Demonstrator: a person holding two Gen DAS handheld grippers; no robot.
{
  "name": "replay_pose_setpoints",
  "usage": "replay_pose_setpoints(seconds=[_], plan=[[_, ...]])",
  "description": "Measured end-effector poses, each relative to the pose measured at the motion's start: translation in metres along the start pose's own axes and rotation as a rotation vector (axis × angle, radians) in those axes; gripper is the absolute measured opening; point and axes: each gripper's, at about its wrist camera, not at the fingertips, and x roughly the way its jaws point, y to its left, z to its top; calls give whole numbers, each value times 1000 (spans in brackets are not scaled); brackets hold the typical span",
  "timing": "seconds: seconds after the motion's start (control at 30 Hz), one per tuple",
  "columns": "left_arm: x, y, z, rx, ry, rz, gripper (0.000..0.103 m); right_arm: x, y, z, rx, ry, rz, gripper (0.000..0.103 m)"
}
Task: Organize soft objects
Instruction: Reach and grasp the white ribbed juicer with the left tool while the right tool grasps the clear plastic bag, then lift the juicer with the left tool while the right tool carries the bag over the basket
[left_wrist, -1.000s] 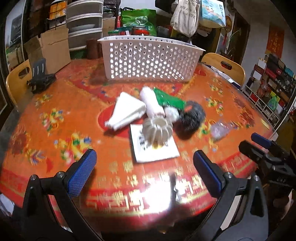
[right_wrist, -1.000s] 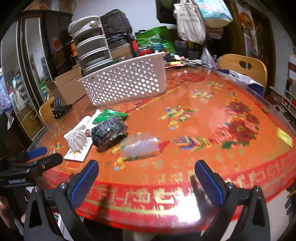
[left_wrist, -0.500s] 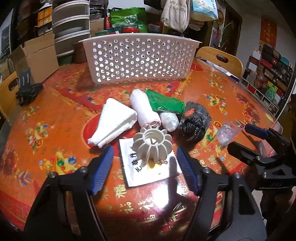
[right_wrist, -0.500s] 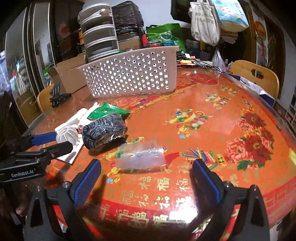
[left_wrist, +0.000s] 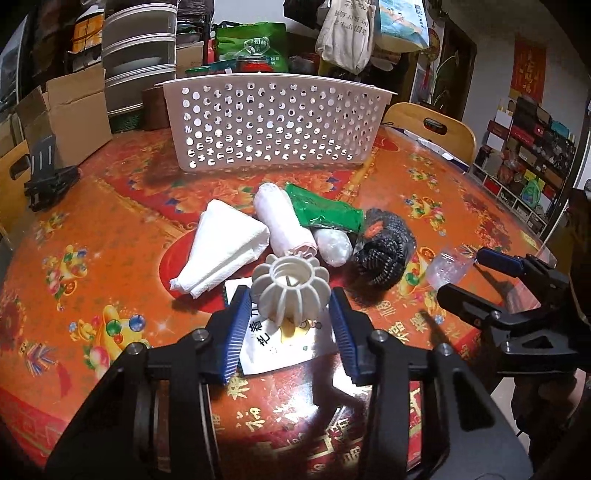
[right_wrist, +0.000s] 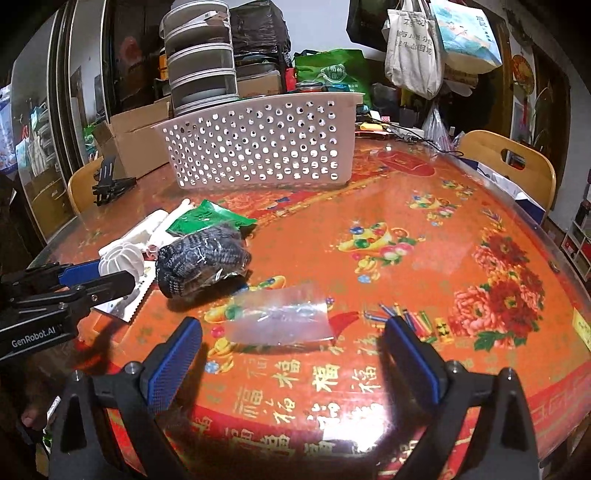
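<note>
The left claw (left_wrist: 290, 325) has its blue pads on either side of the white ribbed ball (left_wrist: 290, 291), close against it though contact is hard to confirm; the ball sits on a printed card (left_wrist: 288, 343) at the near edge of the pile on the red patterned surface (right_wrist: 424, 229). The right claw (right_wrist: 291, 354) is spread wide and empty, with a clear plastic bag (right_wrist: 279, 319) lying flat just beyond its tips. Farther back lie a folded white cloth (left_wrist: 221, 247), a rolled white towel (left_wrist: 284, 229), a green packet (left_wrist: 325, 214) and a dark knitted bundle (right_wrist: 201, 258), with the white perforated basket (left_wrist: 273, 125) at the far side.

Left gripper (left_wrist: 290, 328) fingers have closed around the ribbed white ball (left_wrist: 290, 290), seemingly touching.
</note>
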Motion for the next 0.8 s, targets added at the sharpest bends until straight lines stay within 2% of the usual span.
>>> replay_pose_setpoints(seconds=[0.07,0.3,0.5,0.8], plan=[[-2,1,0,-2,-5,-8,41,0,2,0,-7,-1,-1,90],[-11,3,-2,-12,-31,-31,41,1,8,2,-28,4,-4,79],[-16,9,-4,-31,-40,-43,41,0,13,1,-49,7,-15,57],[-26,18,-5,-55,-57,-50,41,-5,15,1,-45,4,-11,55]])
